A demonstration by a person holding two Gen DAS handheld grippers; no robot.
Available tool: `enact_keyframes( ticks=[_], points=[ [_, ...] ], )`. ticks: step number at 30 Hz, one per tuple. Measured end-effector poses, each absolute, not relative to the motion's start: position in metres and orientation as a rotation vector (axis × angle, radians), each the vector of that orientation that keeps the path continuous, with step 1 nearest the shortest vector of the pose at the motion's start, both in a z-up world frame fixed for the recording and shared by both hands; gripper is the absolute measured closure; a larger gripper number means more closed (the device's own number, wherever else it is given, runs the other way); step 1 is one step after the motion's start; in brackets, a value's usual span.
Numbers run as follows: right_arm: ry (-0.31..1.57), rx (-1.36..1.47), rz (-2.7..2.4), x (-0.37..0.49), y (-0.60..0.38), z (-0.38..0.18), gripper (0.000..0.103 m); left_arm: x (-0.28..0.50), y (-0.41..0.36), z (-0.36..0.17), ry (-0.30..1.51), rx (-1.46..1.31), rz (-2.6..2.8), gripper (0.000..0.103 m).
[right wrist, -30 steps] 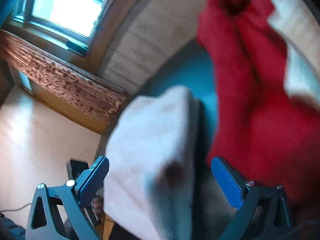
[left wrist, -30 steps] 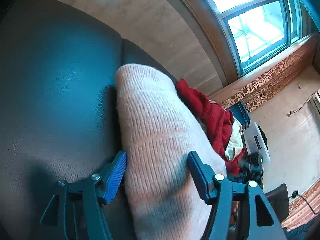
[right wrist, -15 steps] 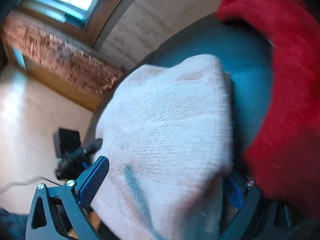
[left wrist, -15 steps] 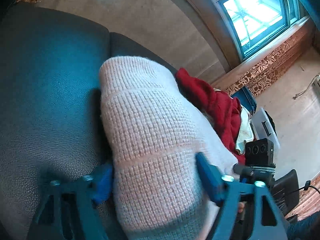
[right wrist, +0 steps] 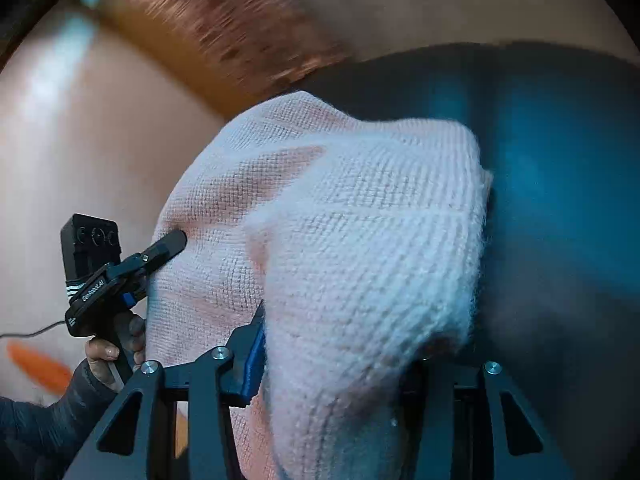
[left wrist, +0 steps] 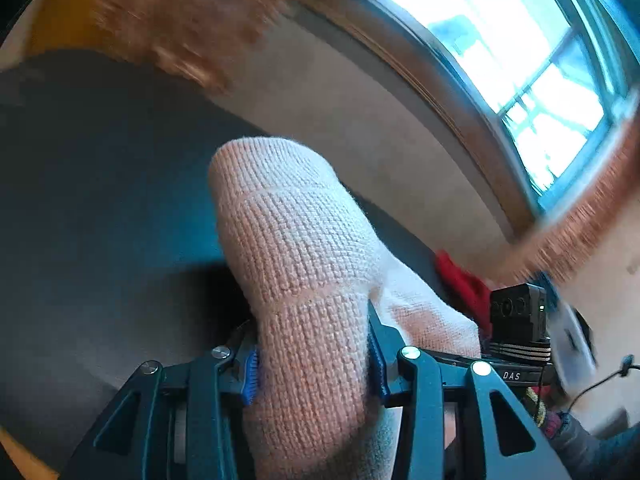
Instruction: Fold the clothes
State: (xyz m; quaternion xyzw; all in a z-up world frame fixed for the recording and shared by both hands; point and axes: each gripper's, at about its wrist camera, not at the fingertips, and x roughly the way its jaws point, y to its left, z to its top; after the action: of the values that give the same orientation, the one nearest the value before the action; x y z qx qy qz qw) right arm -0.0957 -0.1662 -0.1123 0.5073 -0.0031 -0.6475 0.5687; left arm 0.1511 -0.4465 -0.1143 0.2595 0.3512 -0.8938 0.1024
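- The left tongs [left wrist: 314,364] are clenched on a pale pink knitted sweater [left wrist: 304,264]; both blue pads press into the knit, and the bundle bulges up between and ahead of them.
- The right tongs [right wrist: 336,356] also grip the sweater, by my reading: the left pad [right wrist: 253,360] is buried in the wool, while the right one is hidden under the cloth.
- The sweater hangs thick and doubled between the two pairs of tongs, which suggests each holds one end so the bundle keeps its layers while being carried or laid down.
- Seen from the right tongs, the left pair bites the sweater's far left edge, with a hand [right wrist: 116,348] on its handle.
- Just beyond and under the sweater lies a dark sofa [left wrist: 100,200], a broad soft surface to lay it on.
- Further right of the left tongs sits some red clothing [left wrist: 460,284], possibly awaiting folding.
- Farthest, a bright window [left wrist: 520,60]; the blur suggests quick movement.
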Motion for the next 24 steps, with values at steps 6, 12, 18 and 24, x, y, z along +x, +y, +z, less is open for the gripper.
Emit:
enact_keyframes(
  ticks=[6, 12, 18, 24],
  points=[
    [0.194, 1.129, -1.352, -0.075, -0.366, -0.11, 0.056, 0.218, -0.56, -0.109, 0.997, 0.6, -2.382, 0.061],
    [0.339, 1.07, -1.314, -0.041, -0.485, -0.115, 0.053, 0.268, -0.639, -0.136, 1.024, 0.54, -2.129, 0.06],
    [0.417, 1.036, -1.304, -0.035, -0.54, -0.117, 0.031, 0.279, -0.648, -0.133, 0.986, 0.588, -2.118, 0.054],
    [0.467, 0.818, -1.391, -0.05, -0.516, -0.067, 0.031, 0.301, -0.646, -0.102, 0.963, 0.469, -2.08, 0.048]
  ],
)
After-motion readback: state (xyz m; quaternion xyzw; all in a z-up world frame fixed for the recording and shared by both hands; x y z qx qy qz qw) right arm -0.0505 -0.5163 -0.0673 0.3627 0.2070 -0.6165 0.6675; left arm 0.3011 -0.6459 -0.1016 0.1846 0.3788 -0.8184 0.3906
